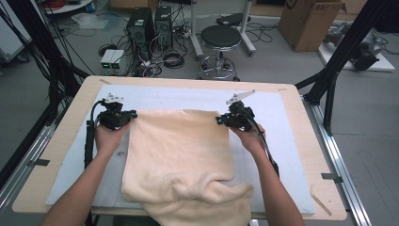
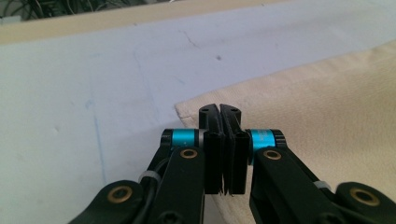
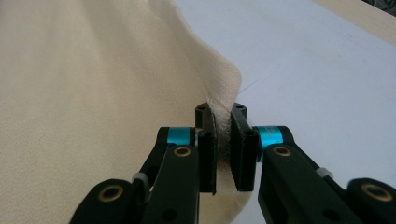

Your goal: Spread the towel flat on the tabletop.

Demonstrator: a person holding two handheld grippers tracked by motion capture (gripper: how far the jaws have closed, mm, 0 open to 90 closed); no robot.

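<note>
A cream towel (image 1: pixel 179 150) lies spread on a pale mat (image 1: pixel 282 141), and its near end is bunched and hangs over the table's front edge. My left gripper (image 1: pixel 133 114) sits at the towel's far left corner. In the left gripper view its jaws (image 2: pixel 219 109) are shut pad to pad just above the flat towel (image 2: pixel 317 93), with no cloth seen between them. My right gripper (image 1: pixel 219 120) is at the far right corner. There the towel's edge (image 3: pixel 219 79) rises in a fold into the jaws (image 3: pixel 220 109), which are shut on it.
The mat covers most of a wooden table (image 1: pixel 303 101). Beyond the table's far edge stand a black stool (image 1: pixel 220 37), computer towers (image 1: pixel 148 26) with loose cables, and a cardboard box (image 1: pixel 308 23). Black frame legs (image 1: pixel 331 80) rise at the right.
</note>
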